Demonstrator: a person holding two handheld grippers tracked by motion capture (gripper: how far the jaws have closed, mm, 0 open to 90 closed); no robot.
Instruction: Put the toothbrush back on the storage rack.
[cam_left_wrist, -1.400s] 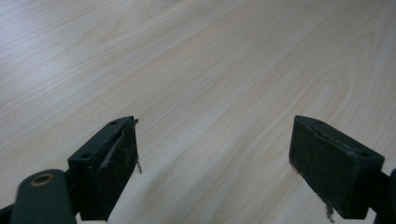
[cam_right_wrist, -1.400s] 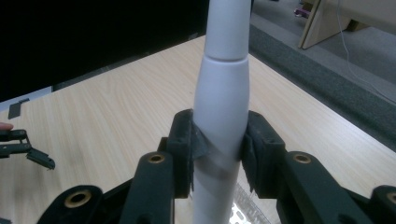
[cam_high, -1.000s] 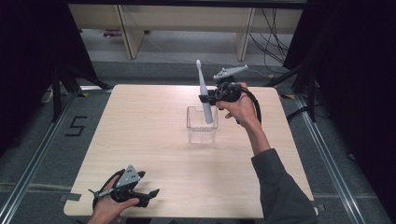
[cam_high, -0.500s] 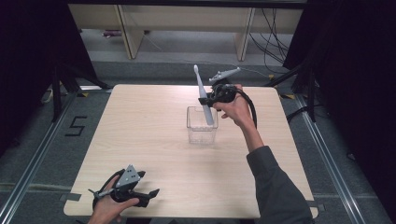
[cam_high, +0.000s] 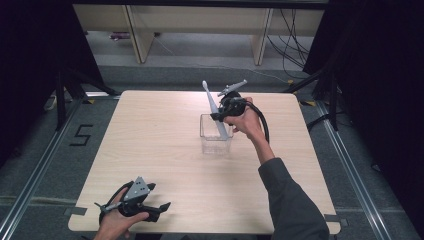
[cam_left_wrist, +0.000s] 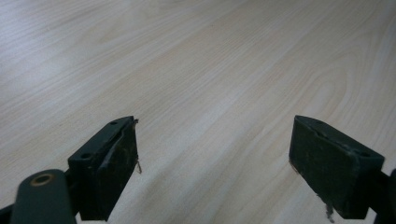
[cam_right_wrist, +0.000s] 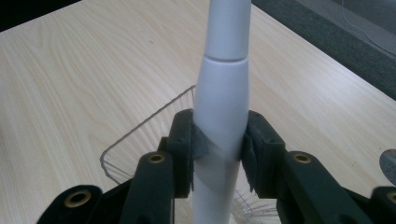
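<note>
A: What did the right gripper (cam_high: 219, 116) hold?

B: It was clamped on a white electric toothbrush (cam_high: 214, 111), both pads pressed to the thick handle (plain in the right gripper view (cam_right_wrist: 218, 144)). The brush stood nearly upright, leaning a little, with its lower end inside a clear plastic container (cam_high: 215, 141) near the middle of the counter (cam_high: 160, 150) and its head well above the rim.

A: And the left gripper (cam_high: 150, 206)?

B: It sat at the counter's near edge in the person's left hand (cam_high: 116, 222), well apart from the container. Its jaws stood wide, with bare wood between them.
</note>
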